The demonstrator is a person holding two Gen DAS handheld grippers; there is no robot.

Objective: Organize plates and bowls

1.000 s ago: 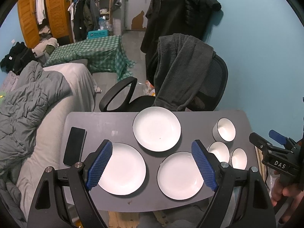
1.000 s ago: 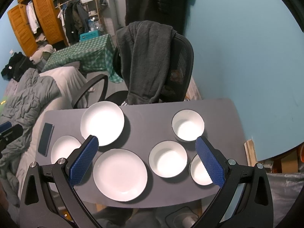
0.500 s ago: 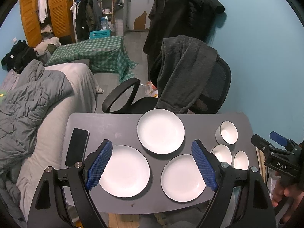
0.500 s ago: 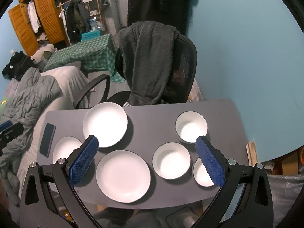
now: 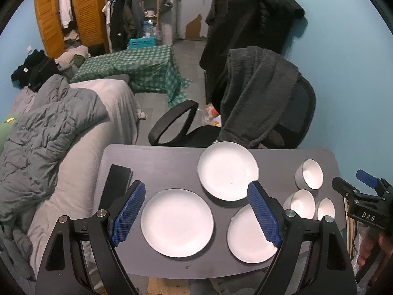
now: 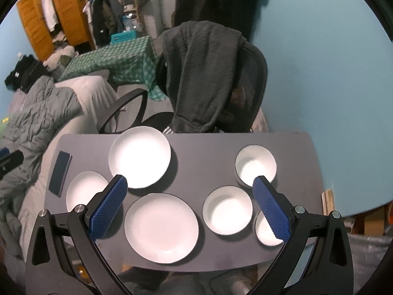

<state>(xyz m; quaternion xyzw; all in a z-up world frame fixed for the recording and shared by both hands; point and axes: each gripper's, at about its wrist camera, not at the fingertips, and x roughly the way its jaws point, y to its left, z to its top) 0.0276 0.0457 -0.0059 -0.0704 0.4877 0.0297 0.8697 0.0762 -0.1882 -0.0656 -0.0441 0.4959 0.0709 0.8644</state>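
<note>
Left gripper [image 5: 196, 211]: blue-padded jaws spread wide, holding nothing; you're hovering above the near-left white round plate [image 5: 176, 222].
Right gripper [image 6: 190, 205]: also wide apart, empty; hangs over the near-centre white round plate [image 6: 161, 228] and the middle white bowl [image 6: 227, 210].
Plates: 3 white, all flat on the dark grey tabletop [image 6: 203, 154]. Far plate [image 6: 139, 156] sits towards the far edge; near-left and near-centre ones lie close to the near edge. None stacked yet.
Bowls: 3 white w/ grey outsides, right side. Far bowl [image 6: 255, 165] stands apart; middle and near-right small bowl [image 6: 266, 229] look almost touching, can't tell if they are.
Black smartphone [image 5: 117, 184]: flat at left edge, just beside near-left plate.
Risk 1, edge: near plates sit close to the table's near rim. If you push instead of lift, one likely slides off.
Risk 2, grip: plates are flat and glazed, prob. slippery. Pinch only the rim w/ shallow bite and it may tilt out.
Risk 3, clink: the two near bowls are tight together. A jaw going between them could knock the small one towards the right edge.
Risk 4, phone: left jaw sweeping out may nudge it off the left side.
Risk 5, stacking: drop a plate off-centre onto another and it may skid, chip.
Risk 6, tools: both grippers work near-centre; mind they don't collide.
</note>
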